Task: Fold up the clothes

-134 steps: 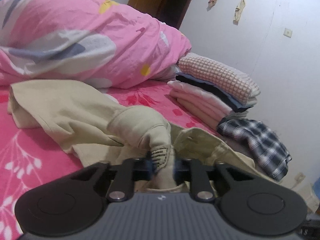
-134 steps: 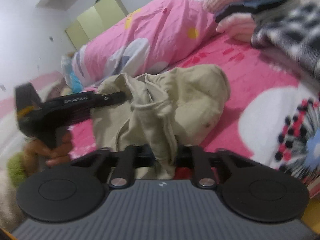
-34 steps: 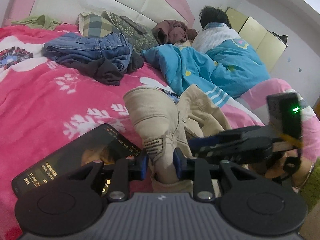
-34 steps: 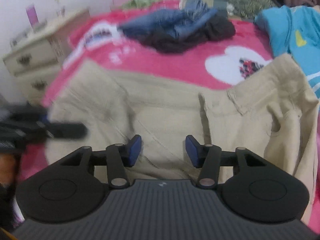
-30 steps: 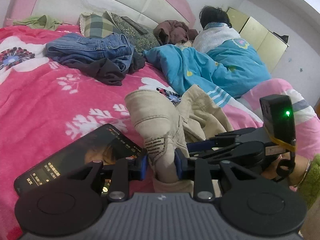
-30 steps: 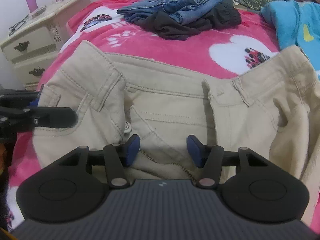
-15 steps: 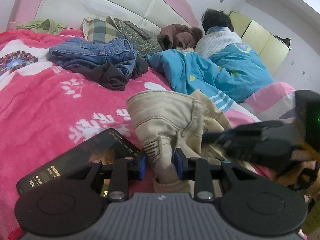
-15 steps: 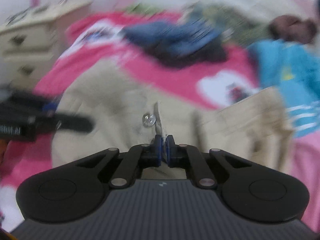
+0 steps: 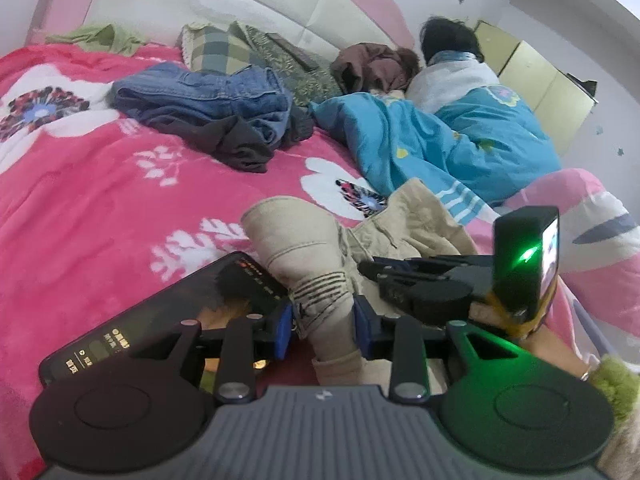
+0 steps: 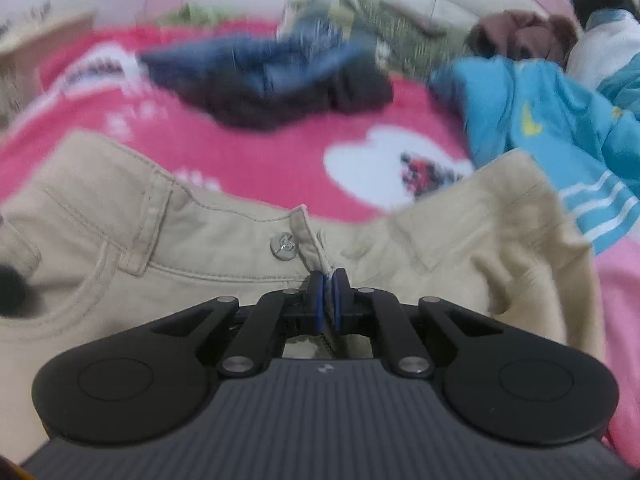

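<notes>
A pair of beige trousers (image 10: 224, 248) lies waist-up on the pink flowered bedspread (image 9: 100, 200). In the right wrist view my right gripper (image 10: 328, 284) is shut on the fly edge of the trousers, beside the metal button (image 10: 283, 246). In the left wrist view my left gripper (image 9: 323, 322) is shut on a bunched corner of the trousers (image 9: 316, 264) with a stitched bar. The right gripper (image 9: 372, 268) shows there too, reaching in from the right, shut on the cloth.
A smartphone (image 9: 160, 312) lies on the bedspread under my left fingers. A pile of jeans and dark clothes (image 9: 216, 116) sits further back. A person under a blue quilt (image 9: 452, 136) lies at the right. Pillows (image 9: 240, 48) lean on the headboard.
My right gripper has gone from open above the trouser front to shut on the fly edge. My left gripper keeps its hold on the trouser corner.
</notes>
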Demonstrator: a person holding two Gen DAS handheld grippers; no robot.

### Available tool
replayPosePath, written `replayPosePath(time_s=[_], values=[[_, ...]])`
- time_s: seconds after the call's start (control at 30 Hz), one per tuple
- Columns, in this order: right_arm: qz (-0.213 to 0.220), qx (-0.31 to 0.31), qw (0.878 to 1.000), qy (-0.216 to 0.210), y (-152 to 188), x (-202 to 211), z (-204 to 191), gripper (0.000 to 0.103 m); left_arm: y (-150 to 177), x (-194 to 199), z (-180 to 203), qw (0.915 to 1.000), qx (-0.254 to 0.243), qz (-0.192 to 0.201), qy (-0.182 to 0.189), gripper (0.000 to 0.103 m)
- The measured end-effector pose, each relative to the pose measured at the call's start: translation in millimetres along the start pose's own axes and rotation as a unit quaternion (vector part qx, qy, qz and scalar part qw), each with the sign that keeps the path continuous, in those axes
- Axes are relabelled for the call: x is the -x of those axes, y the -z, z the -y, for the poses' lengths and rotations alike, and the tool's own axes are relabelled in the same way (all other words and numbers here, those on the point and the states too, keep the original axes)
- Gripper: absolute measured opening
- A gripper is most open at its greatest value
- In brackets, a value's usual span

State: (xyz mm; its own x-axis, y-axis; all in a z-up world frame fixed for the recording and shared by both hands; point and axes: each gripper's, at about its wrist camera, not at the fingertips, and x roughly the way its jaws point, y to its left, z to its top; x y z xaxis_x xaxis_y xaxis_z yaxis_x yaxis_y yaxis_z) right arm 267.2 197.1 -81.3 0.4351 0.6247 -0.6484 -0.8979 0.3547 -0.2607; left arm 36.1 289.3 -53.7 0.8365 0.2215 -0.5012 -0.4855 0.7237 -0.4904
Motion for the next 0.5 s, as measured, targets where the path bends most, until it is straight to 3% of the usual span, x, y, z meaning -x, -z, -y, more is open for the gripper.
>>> replayPosePath(time_s=[0.17, 0.5], values=[[0.018, -0.003, 0.998, 0.062, -5, 15, 0, 0.003, -3, 2, -4, 0.9999, 0.013, 0.003, 0.001, 0.034], [-0.004, -0.023, 0.999, 0.037, -6, -7, 7, 0.006, -4, 1, -4, 0.9998, 0.015, 0.007, -0.012, 0.034]])
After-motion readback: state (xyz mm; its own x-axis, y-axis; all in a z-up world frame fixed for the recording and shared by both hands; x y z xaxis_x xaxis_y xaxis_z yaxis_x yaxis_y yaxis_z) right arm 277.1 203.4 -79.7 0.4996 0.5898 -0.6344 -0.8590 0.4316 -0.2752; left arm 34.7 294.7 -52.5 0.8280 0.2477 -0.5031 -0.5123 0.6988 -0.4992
